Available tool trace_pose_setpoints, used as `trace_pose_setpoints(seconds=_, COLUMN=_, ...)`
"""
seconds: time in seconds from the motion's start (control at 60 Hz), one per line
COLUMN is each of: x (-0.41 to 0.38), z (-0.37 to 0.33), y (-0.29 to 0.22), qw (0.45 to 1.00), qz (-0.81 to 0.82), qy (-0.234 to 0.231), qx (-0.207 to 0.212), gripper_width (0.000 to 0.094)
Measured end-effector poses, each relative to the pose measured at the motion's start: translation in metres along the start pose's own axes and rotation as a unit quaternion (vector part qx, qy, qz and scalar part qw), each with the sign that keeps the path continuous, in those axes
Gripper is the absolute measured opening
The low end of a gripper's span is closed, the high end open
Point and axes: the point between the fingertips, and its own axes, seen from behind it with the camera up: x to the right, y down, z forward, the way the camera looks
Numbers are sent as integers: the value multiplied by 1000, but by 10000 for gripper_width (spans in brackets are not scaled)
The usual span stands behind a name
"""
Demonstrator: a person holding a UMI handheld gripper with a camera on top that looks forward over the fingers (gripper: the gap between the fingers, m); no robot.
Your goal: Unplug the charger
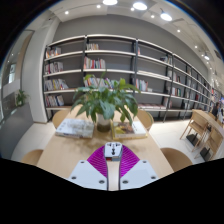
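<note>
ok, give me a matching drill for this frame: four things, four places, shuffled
Things:
1. potted plant
2. bookshelves
3. white charger
4. papers

Places:
a. along the back wall
b. at the gripper, between its jaws
c. flat on the table, beside the plant
d. standing mid-table, beyond the jaws

Pairs: 1-d, 2-a, 3-b, 4-c

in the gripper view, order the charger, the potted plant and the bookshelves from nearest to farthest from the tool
1. Charger, between the fingers of the tool, gaps either side.
2. Potted plant, beyond the fingers, mid-table.
3. Bookshelves, along the far wall behind the plant.
</note>
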Motion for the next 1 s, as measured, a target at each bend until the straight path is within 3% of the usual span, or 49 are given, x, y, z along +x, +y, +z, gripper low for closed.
trace_pose_setpoints(seconds=0.083, x=21, z=13, y=57, qw=998, qz=-11, qy=-4, qx=-58, gripper_width=120)
trace_pose_setpoints(seconds=0.217, x=14, z=28, y=131, qw=993, qz=-6, qy=-29, qx=-113, gripper_width=133)
trace_pose_setpoints(seconds=0.317, x=8, z=34, y=164, qw=988, qz=-5, qy=-41, qx=-147, gripper_width=147)
trace_pose_setpoints(seconds=0.5, x=11, z=34, y=175, qw=985, qz=-18, qy=-41, qx=-168, gripper_width=316)
trace_pose_setpoints(seconds=0.6, x=12, z=17, y=147, qw=988, qz=-25, qy=-41, qx=-148, gripper_width=647)
trace_pose_setpoints(seconds=0.667, x=12, z=-2, y=112, qw=993, qz=-12, qy=-39, qx=-112, gripper_width=779)
trace_pose_setpoints(seconds=0.85, x=13, z=-82, y=38, qw=998, qz=11, qy=-38, qx=-41, gripper_width=800)
trace_pose_setpoints(seconds=1.0, x=10, z=-150, y=36, qw=998, qz=24, qy=-43, qx=-24, gripper_width=801)
